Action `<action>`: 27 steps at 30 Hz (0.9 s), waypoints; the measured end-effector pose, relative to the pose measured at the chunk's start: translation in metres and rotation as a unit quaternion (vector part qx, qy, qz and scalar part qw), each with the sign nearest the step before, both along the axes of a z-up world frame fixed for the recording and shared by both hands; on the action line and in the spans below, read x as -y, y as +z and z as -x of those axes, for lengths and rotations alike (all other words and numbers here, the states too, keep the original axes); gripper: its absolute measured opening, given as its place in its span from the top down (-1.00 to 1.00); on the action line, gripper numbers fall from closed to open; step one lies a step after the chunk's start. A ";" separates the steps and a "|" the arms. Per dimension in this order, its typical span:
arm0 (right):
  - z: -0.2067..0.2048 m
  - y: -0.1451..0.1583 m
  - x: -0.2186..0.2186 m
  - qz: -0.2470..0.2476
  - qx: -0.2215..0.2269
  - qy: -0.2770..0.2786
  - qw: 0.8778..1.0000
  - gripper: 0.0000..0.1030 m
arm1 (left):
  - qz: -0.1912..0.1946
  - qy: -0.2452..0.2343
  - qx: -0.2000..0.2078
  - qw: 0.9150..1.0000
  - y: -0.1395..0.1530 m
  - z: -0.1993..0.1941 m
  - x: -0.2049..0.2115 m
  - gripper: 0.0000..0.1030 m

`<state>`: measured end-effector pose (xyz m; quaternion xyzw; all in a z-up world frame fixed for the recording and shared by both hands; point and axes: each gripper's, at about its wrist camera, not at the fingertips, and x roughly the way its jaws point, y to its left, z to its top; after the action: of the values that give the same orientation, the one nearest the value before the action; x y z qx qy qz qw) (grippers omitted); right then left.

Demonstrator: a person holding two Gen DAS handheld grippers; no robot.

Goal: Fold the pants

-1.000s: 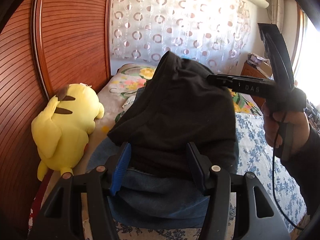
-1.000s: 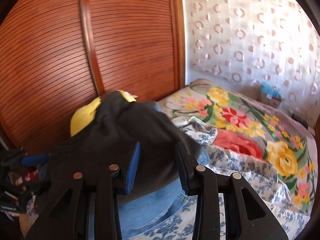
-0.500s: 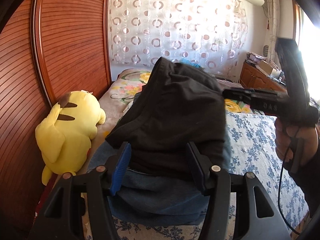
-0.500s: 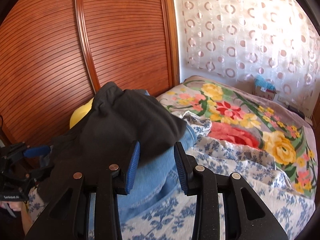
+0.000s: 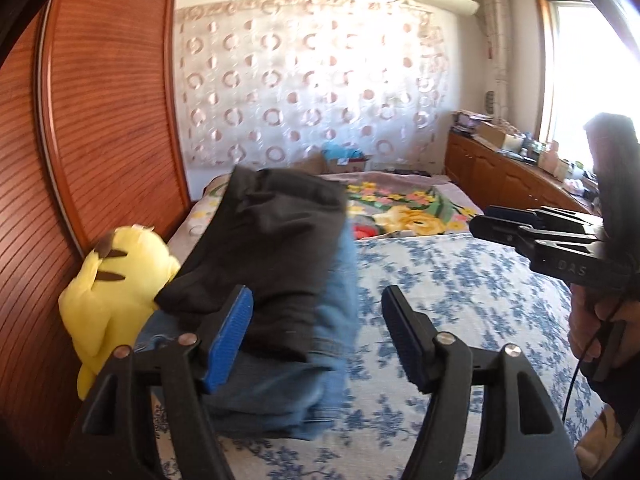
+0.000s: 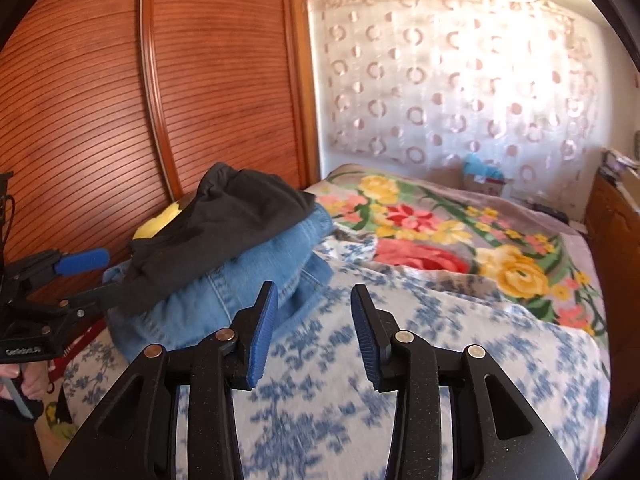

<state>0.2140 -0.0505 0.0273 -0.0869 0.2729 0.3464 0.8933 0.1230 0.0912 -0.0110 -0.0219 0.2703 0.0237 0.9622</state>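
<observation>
bed with blue-flowered sheet point(image 6: 460, 332) and floral blanket point(image 6: 432, 224); wooden wardrobe point(image 6: 180, 80) at its edge. black pants point(image 5: 280, 248), folded, now lie released on a stack of blue jeans point(image 6: 248, 280) by the wardrobe; half a second ago both claws flanked them. left gripper point(image 5: 320, 332) and right gripper point(image 6: 314, 332) have backed off, jaws opening, nothing between them, so this fold is judged complete. yellow plush toy point(image 5: 112, 292) crowds the stack's wardrobe side; nothing else obstructs.
</observation>
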 end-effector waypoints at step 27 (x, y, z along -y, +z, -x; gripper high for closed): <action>0.142 0.033 0.148 -0.038 0.086 -0.177 0.980 -0.53 | 0.009 -0.059 0.050 0.997 0.026 0.077 0.099 -0.86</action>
<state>0.0721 -0.1988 0.0599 -0.0330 0.1927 0.1846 0.9632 0.0456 -0.0078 0.0149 -0.0155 0.2230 -0.0364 0.9740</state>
